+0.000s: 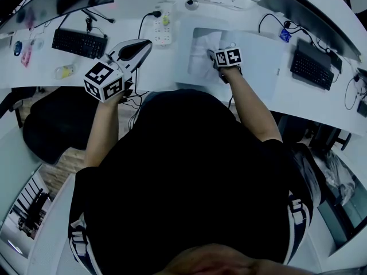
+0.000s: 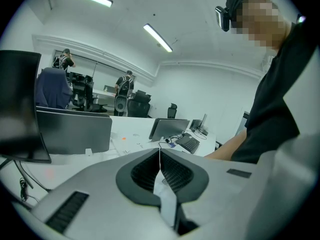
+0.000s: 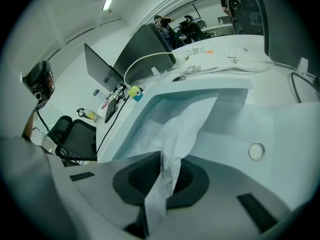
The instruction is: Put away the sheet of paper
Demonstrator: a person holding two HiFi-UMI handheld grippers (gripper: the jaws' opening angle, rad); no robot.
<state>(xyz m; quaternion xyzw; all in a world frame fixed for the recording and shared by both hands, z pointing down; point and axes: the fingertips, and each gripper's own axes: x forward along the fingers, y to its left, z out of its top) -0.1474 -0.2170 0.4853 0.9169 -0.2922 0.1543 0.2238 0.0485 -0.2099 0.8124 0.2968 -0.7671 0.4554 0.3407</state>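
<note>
1. Right gripper (image 3: 162, 170): jaws almost together and clamped on the paper (image 3: 186, 126). The crumpled white sheet is pinched between the pads, and a tail hangs out below them toward the camera.
2. From the jaws the paper runs forward into the box (image 3: 280, 126). Most of it lies crumpled in the open recess and reaches close to the back wall.
3. The box is white and flat and lies on the desk (image 1: 40, 67) straight in front of the person. In the right gripper view a round stud (image 3: 256, 151) sits on its top, right of the recess.
4. Left gripper (image 2: 160, 170): jaws together. A thin pale sliver shows at the seam; cannot tell what it is. In the head view it hangs in the air left of the box, well apart from it and not touching the paper.
5. The cube (image 1: 104, 80) on each gripper carries black-and-white square markers. These are patterns only, no words.
6. Power strip (image 1: 164, 24): white, just left of the box, with a black plug in it.
7. Keyboard (image 1: 311, 67): black, right of the box, beside its right edge.
8. Printed sheets (image 3: 235, 54) lie behind the box; the print is too small to read.
</note>
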